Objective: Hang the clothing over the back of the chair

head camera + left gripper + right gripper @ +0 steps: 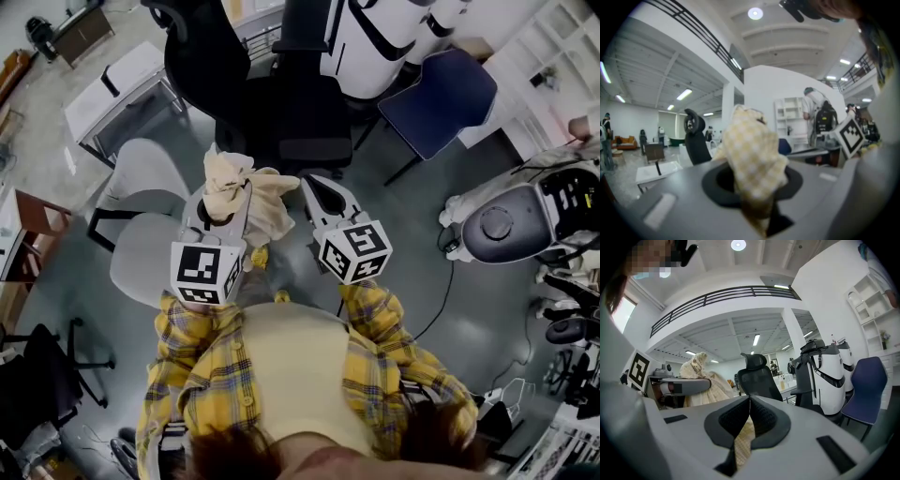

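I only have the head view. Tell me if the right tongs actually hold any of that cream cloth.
Observer: Yes. In the right gripper view the right tongs are closed on a thin strip of the clothing.
Operator: Now report the left side.
Observer: The left gripper view shows the left tongs clamped on a thick bunch of it.
Operator: Give me the chair's height against the tongs.
Observer: Seen nearly level in the right gripper view, the black chair rises higher than the tips of the right tongs.
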Motion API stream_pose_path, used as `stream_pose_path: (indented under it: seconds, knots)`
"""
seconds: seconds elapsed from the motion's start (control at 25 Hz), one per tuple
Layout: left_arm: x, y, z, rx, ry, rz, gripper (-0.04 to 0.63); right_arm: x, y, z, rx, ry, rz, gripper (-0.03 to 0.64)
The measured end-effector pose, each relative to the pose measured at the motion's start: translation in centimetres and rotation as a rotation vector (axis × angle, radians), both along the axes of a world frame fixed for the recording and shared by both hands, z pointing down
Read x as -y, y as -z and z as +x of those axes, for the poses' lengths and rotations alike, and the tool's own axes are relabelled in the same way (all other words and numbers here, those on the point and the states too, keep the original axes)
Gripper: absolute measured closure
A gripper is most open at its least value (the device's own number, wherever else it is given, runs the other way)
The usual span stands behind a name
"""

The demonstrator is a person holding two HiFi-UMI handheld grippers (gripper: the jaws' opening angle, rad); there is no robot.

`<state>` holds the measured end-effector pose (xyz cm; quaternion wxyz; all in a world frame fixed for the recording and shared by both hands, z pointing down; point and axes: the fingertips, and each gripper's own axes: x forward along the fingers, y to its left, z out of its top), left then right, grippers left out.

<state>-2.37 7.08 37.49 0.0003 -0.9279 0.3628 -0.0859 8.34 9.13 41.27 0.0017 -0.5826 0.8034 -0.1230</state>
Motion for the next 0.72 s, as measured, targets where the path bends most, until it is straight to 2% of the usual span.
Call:
stream_pose_path:
  seconds: [0.4, 0.72]
  knots:
    - [5.7, 1.6, 1.2, -0.045, -0.069, 0.004, 0.479, 5.6, 1.1, 0.4, -0.023, -0.017, 0.007, 0.603]
    - [11.1, 3.8, 2.1, -0.051, -0.169, 0.030, 0.479, 10.9, 2.3, 0.1, -0.043, -0.045, 0.017, 0.603]
